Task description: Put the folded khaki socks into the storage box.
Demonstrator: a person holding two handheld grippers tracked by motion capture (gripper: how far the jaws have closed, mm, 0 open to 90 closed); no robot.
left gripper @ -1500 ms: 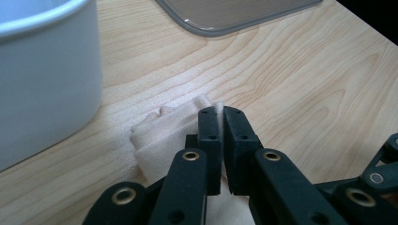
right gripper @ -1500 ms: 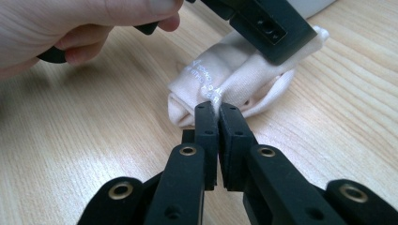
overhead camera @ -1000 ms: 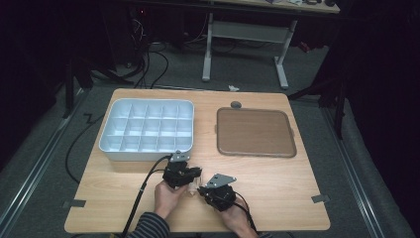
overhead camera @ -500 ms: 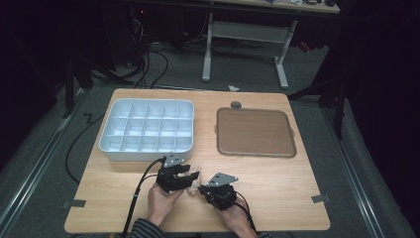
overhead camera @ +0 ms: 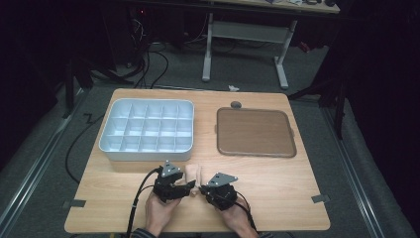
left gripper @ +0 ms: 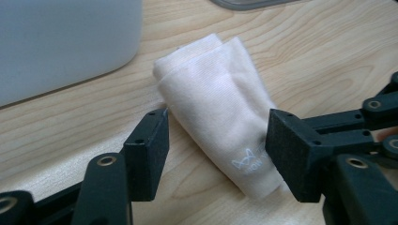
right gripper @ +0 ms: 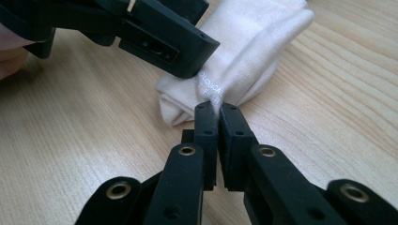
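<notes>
A folded cream cloth (overhead camera: 194, 174) lies on the wooden table near its front edge, with small pale print on its near end (left gripper: 220, 108). My left gripper (overhead camera: 189, 186) is open, its jaws standing either side of the cloth's near end (left gripper: 216, 150) without pressing it. My right gripper (overhead camera: 201, 190) comes from the other side. In the right gripper view its jaws are shut (right gripper: 217, 110), and a sliver of the cloth's (right gripper: 253, 42) printed edge is pinched at the tips. One left gripper jaw crosses just above that spot.
A white compartment tray (overhead camera: 143, 155) stands just behind the left gripper, and its wall (left gripper: 61, 42) rises close to the cloth. A brown flat tray (overhead camera: 255, 132) lies at the back right, with a small dark disc (overhead camera: 236, 104) beyond it. Cables trail off the front edge.
My left gripper has drawn back from the white tray toward the front edge and now straddles the cloth. The right gripper has hardly moved.
</notes>
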